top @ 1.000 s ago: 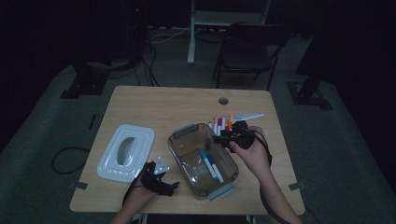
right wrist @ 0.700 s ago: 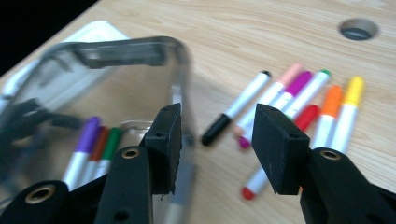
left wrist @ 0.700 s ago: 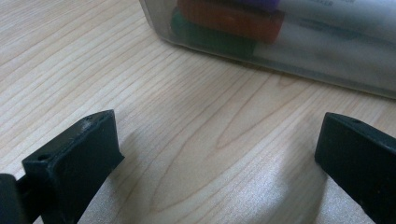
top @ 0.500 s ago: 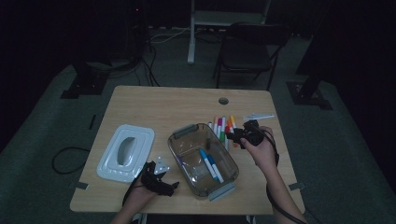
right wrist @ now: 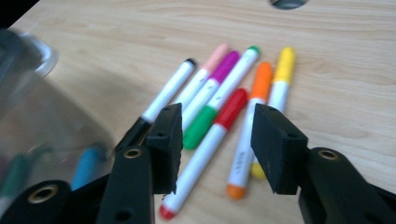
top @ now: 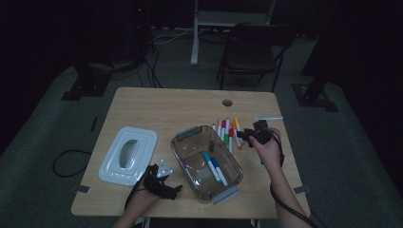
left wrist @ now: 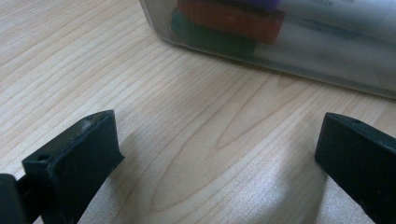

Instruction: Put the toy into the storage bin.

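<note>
A clear plastic container [top: 189, 134] stands at the table's front centre with blue markers [top: 215, 169] lying in it. Several loose markers [top: 228, 130] lie in a row just right of it. My right gripper [top: 253, 136] hovers low over them, open. In the right gripper view my right gripper [right wrist: 217, 149] has its jaws either side of the red marker [right wrist: 219, 126], not touching it; orange [right wrist: 256, 100] and green [right wrist: 201, 125] markers lie alongside. My left gripper [top: 164, 186] rests open near the front edge. In the left gripper view my left gripper [left wrist: 215, 154] faces the container wall [left wrist: 327, 70].
A white lid [top: 128, 154] lies at the front left of the table [top: 166, 109]. A small white item [top: 267, 117] lies near the right edge, and a cable hole [top: 227, 102] sits at the back. A dark chair [top: 252, 52] stands beyond the table.
My right gripper has moved a little to the right, away from the container, and lower over the loose markers. The left gripper has stayed put.
</note>
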Demonstrator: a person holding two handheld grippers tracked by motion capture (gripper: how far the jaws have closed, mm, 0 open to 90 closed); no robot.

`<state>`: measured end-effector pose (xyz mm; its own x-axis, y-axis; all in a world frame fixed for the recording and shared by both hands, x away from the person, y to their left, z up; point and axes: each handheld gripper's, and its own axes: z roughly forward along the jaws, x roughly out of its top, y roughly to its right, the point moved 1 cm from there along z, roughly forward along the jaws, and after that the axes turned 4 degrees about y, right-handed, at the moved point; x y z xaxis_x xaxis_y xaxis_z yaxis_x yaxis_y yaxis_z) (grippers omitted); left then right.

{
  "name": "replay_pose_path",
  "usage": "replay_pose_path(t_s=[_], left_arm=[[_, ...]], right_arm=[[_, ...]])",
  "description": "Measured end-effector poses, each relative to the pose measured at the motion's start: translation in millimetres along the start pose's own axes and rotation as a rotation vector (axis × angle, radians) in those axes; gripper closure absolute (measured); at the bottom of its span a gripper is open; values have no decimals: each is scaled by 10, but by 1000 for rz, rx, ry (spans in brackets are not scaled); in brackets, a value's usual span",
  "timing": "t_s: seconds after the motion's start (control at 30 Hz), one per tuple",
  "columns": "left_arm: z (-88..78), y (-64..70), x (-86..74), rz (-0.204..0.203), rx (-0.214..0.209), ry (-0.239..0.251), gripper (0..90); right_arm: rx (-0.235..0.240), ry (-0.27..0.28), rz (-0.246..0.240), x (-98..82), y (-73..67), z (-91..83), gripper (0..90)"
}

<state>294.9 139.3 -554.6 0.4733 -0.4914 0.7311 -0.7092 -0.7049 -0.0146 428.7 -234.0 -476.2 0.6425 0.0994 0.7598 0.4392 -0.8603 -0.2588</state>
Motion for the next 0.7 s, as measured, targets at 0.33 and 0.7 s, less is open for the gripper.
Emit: replay_pose_path(t_s=[0.33,0.7], left_arm=[[-2,-1,-2,-7,7,-1,5],[-2,-1,-2,-7,7,-1,5]], right_arm=[[-98,-55,51,15,228,348,606],[-177,-98,86,109,429,703,636]])
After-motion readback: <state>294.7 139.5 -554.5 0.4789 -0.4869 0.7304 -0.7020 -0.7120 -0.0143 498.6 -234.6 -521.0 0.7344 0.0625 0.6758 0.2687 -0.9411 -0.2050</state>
